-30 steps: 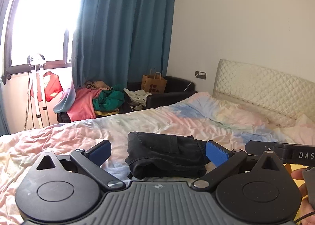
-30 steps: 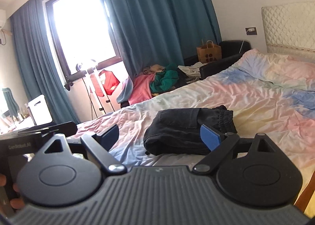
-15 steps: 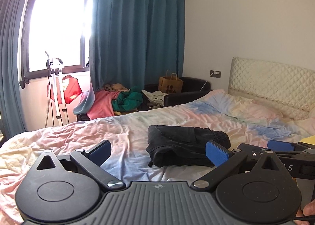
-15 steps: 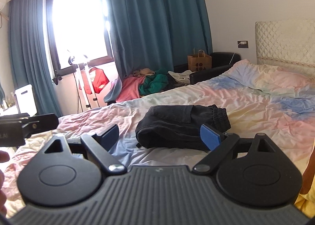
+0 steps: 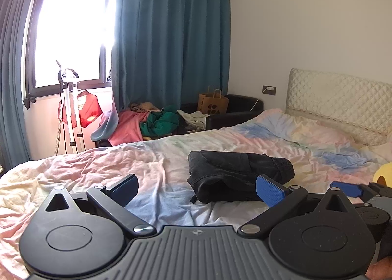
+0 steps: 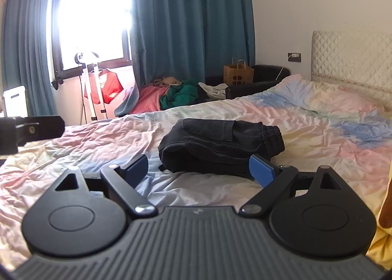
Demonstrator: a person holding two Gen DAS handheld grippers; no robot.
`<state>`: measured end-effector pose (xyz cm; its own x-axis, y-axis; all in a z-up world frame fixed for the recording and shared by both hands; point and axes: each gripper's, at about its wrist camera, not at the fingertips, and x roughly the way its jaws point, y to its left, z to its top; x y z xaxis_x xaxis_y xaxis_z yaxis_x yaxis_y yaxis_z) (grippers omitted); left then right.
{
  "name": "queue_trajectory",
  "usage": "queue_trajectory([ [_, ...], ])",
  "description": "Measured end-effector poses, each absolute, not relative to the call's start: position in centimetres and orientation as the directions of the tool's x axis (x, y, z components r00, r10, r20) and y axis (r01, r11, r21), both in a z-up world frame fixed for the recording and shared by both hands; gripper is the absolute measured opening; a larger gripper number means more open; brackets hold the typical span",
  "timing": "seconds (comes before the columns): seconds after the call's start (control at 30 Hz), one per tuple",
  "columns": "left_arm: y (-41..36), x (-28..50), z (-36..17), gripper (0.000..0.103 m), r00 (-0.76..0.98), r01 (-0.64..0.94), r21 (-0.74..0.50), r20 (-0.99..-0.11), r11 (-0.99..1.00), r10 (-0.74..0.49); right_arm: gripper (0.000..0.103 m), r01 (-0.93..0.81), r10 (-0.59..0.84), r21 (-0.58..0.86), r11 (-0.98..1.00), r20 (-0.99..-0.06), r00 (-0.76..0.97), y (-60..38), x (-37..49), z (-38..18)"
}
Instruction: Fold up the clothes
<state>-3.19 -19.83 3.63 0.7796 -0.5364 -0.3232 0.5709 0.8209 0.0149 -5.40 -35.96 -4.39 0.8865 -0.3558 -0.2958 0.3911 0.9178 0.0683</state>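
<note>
A folded pair of black jeans [image 5: 235,174] lies on the pastel tie-dye bedsheet [image 5: 152,164]; it also shows in the right wrist view [image 6: 220,145]. My left gripper [image 5: 197,188] is open and empty, held back from the jeans, above the sheet. My right gripper [image 6: 199,171] is open and empty, just short of the jeans' near edge. The right gripper's blue fingertips [image 5: 346,188] show at the right edge of the left wrist view. Part of the left gripper's body [image 6: 29,128] shows at the left of the right wrist view.
A pile of pink and green clothes [image 5: 147,124] lies on a black sofa [image 5: 235,111] beyond the bed, with a brown paper bag [image 5: 213,104]. A white stand with a red garment [image 5: 73,111] is by the window. A quilted headboard [image 5: 343,98] is at right.
Both grippers have pulled back and away from the jeans, which now look farther off. The jaws stayed open and the jeans did not move.
</note>
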Motion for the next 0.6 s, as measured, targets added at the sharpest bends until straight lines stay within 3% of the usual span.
queue_trajectory([
  [0.23,-20.3,-2.8,2.3,0.103,0.781,0.562,0.014,-0.338,0.827,-0.525,0.091,0.406,-0.376,0.071,0.911,-0.263,0.888,-35.7,-5.5,-4.8],
  [0.6,-20.4,-2.5,1.5,0.103,0.796,0.543,0.007,-0.325,0.840,-0.512,0.091,0.383,-0.350,0.059,0.922,-0.297,0.889,-35.7,-4.7,-5.4],
])
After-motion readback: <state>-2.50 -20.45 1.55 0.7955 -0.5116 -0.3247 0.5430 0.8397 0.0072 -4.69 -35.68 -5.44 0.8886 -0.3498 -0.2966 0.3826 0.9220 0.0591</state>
